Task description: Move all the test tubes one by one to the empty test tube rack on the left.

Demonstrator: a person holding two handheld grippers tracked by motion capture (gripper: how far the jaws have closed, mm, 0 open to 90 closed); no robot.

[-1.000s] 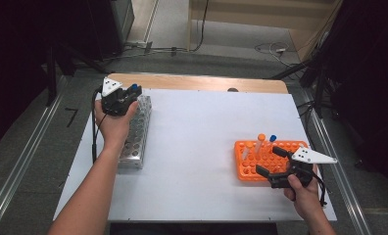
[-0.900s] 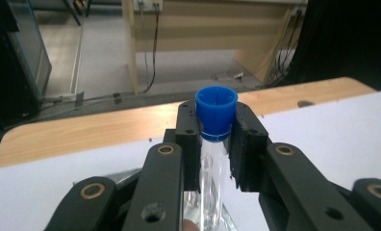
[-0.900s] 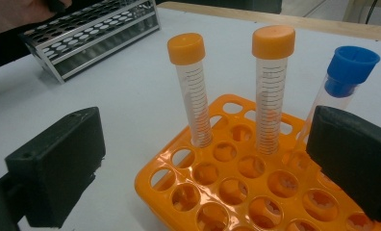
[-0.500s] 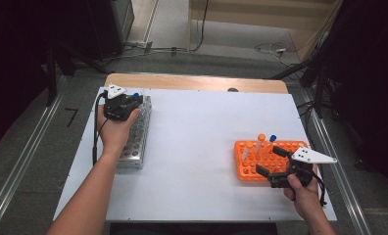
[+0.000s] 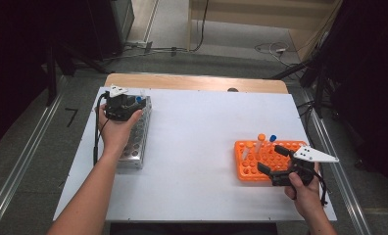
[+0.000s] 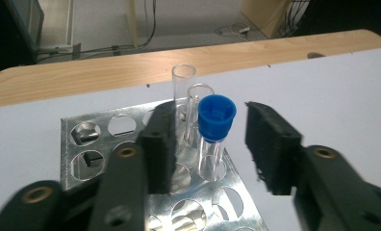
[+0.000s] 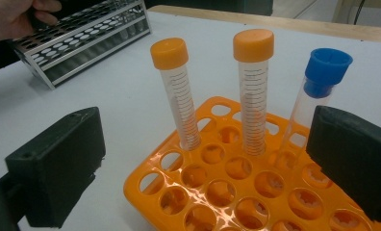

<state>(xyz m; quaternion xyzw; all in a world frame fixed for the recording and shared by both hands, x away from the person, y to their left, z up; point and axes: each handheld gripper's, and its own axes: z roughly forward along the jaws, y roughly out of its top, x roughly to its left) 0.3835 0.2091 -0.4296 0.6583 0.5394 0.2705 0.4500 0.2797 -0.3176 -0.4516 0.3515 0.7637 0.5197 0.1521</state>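
A clear tube with a blue cap [image 6: 216, 126] stands in a far hole of the metal rack [image 5: 135, 139]. My left gripper [image 6: 212, 115] is open around it, one pad on each side, neither touching the cap. Two uncapped clear tubes [image 6: 184, 79] stand just behind it. From above, my left gripper [image 5: 125, 105] hovers over the rack's far end. At the right, the orange rack [image 5: 253, 164] holds two orange-capped tubes [image 7: 252, 86] and a blue-capped tube [image 7: 321, 82]. My right gripper [image 7: 205, 159] is open wide at the rack's near side, seen from above as the right gripper [image 5: 269, 157].
The white tabletop [image 5: 202, 137] spreads between the two racks. A wooden strip [image 5: 197, 82] runs along the far edge. Metal rails [image 5: 30, 156] line the floor on both sides, and cables lie on the floor beyond the table.
My left gripper has shifted slightly down and toward the person over the metal rack's far end. The right gripper and the orange rack have stayed put.
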